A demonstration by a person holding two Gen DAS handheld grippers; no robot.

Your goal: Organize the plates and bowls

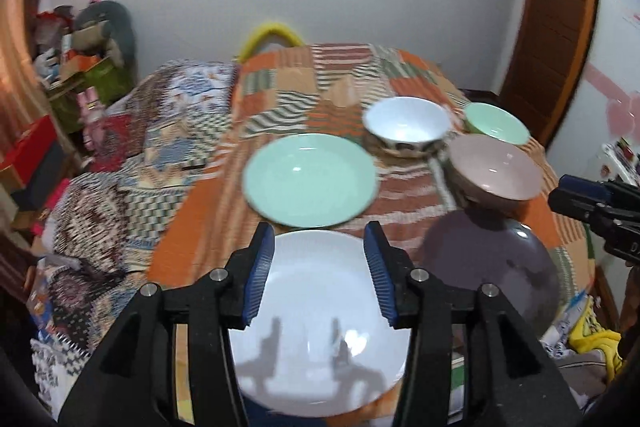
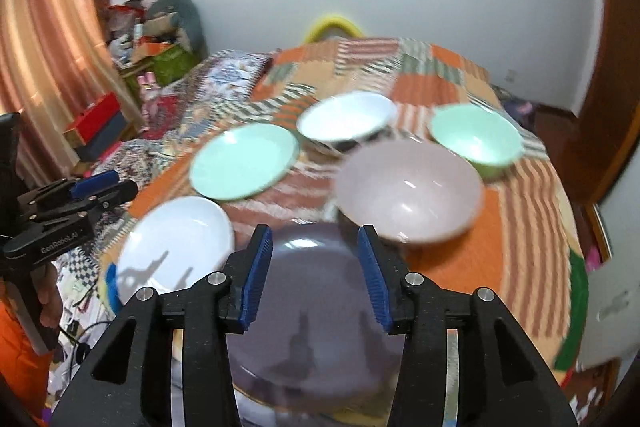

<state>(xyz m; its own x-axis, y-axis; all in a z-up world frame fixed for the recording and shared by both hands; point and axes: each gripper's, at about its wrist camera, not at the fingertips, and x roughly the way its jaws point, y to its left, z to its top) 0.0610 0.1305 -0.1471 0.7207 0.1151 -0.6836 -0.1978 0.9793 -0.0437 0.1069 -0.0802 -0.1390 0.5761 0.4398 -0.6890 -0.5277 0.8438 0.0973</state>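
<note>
Six dishes sit on the patchwork-quilt-covered bed (image 1: 340, 75), orange, striped and checked. We go big to small. Round glossy purple plate (image 2: 316, 307) is nearest on the right side, under our right gripper (image 2: 316, 271), whose blue-padded jaws are spread apart and hold nothing. Round white ceramic plate (image 1: 320, 307) lies beside it to the left, under our left gripper (image 1: 320, 271), also spread wide and empty. Round mint-green plate (image 1: 310, 181) is just behind the white plate. Dusty-pink ceramic bowl (image 2: 408, 187) sits behind the purple plate, overlapping its far rim in view; contact unclear. White bowl with dark-patterned outside (image 1: 406, 125) is further back, near the mint-green ceramic bowl (image 2: 476, 137) at far right. Both views motion-blurred.
</note>
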